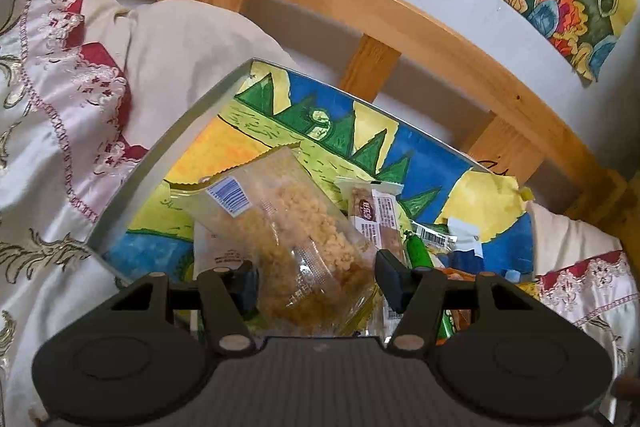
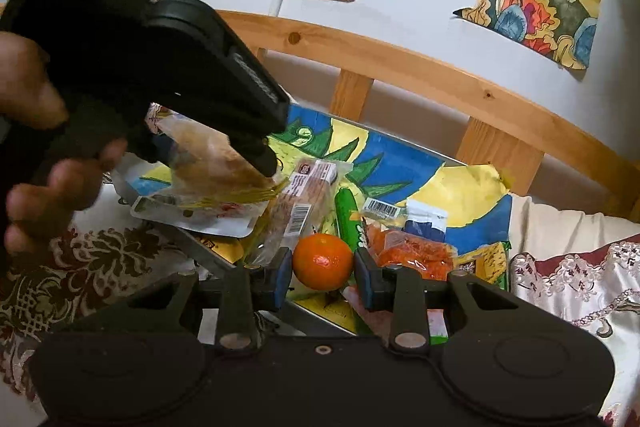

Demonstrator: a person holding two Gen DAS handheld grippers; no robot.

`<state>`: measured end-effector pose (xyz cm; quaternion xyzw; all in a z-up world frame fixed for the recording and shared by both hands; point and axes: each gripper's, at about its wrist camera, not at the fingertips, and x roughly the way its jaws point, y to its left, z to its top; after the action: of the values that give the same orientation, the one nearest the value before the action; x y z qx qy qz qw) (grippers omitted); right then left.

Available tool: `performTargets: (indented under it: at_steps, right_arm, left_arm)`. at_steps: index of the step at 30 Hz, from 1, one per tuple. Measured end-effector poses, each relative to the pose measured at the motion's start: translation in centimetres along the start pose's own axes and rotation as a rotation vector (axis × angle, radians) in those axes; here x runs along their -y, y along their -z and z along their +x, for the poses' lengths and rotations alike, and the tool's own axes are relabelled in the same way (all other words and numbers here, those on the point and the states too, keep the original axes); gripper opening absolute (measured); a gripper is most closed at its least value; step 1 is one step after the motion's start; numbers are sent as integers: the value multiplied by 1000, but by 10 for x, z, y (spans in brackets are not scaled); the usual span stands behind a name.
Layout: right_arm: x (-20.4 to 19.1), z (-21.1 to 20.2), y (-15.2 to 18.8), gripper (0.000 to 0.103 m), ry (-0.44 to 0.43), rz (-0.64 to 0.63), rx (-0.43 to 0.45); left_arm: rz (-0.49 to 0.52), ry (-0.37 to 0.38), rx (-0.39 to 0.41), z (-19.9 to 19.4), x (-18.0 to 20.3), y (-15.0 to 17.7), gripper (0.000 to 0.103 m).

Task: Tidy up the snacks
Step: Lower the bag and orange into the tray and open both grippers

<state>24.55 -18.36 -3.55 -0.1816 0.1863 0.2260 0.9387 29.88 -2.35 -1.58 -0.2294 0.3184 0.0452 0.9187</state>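
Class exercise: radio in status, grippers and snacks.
Left gripper shut on crumble bag. Right gripper shut on orange. Snack pile crowds tray.

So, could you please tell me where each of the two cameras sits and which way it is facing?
Left wrist: on the left gripper, looking forward and down at a clear snack bag between its fingers, above a tray; only the gripper shows.
Right wrist: on the right gripper, looking forward and down at an orange between its fingers; the person's left hand holding the left gripper shows at left.
Shared: the tray, the snack bag, the green packet, the wooden bed frame.
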Motion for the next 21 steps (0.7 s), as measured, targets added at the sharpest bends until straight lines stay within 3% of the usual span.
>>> performTargets:
  at_steps: [5,21]
  right_arm:
    - [0,2,1,35,-6,6,-10]
    - [1,3,3,39,-3,16,-13]
  left_arm:
    - [30,-34,-21,13,4,3,65]
    - [32,-39,-2,14,4,6,69]
